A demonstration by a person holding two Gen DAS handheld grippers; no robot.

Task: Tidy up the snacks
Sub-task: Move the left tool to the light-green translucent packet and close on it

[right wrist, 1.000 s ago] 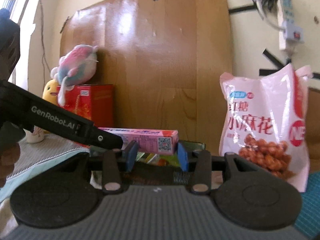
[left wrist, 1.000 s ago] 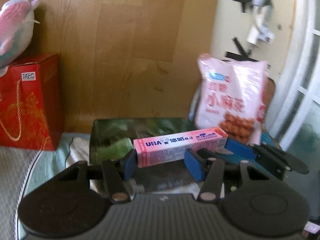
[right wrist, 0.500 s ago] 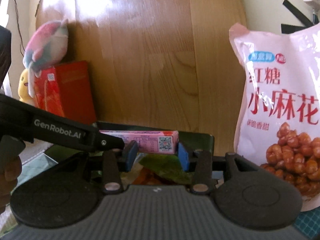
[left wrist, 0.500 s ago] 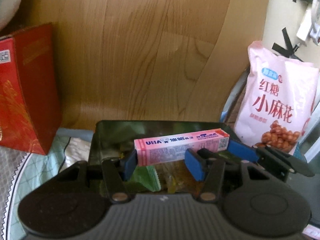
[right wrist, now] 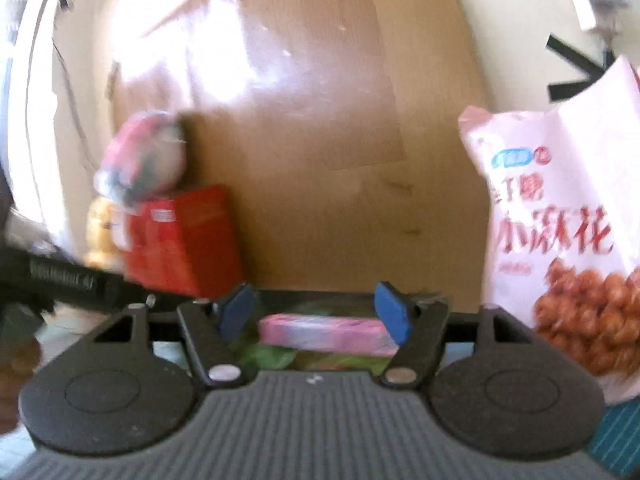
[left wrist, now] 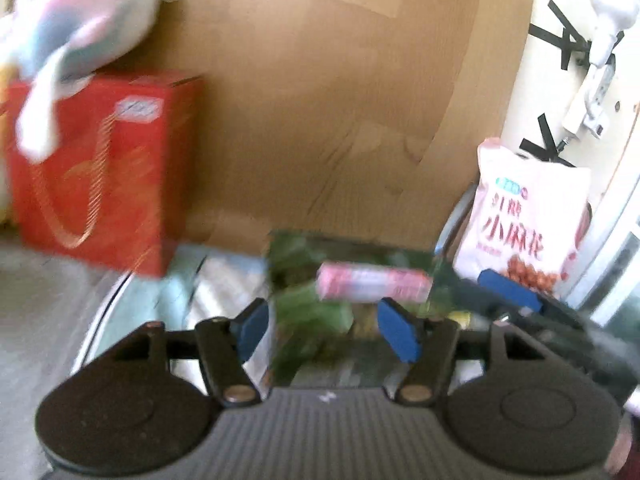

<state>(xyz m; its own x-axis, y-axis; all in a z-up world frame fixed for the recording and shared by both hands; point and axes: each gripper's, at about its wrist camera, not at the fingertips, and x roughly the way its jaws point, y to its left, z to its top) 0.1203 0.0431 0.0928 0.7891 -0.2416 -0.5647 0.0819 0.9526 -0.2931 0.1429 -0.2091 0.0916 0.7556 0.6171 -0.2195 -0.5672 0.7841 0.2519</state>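
The pink candy box point(left wrist: 374, 286) lies across green snack packets in the dark bin point(left wrist: 438, 270); it also shows in the right wrist view point(right wrist: 326, 334). My left gripper point(left wrist: 326, 332) is open and empty, just in front of the box. My right gripper point(right wrist: 316, 314) is open, with its blue pads on either side of the box and above it, not gripping. The right gripper's blue finger point(left wrist: 510, 288) shows beside the bin in the left wrist view. Both views are motion-blurred.
A pink bag of fried dough snacks point(left wrist: 524, 216) stands right of the bin point(right wrist: 568, 248). A red gift box point(left wrist: 100, 168) with a plush toy point(left wrist: 80, 28) on top stands left. A wooden board point(left wrist: 320, 100) backs the bin.
Both grippers have opened and let go of the pink candy box, which now rests in the bin. Both have drawn back a little, and the left view has swung left.
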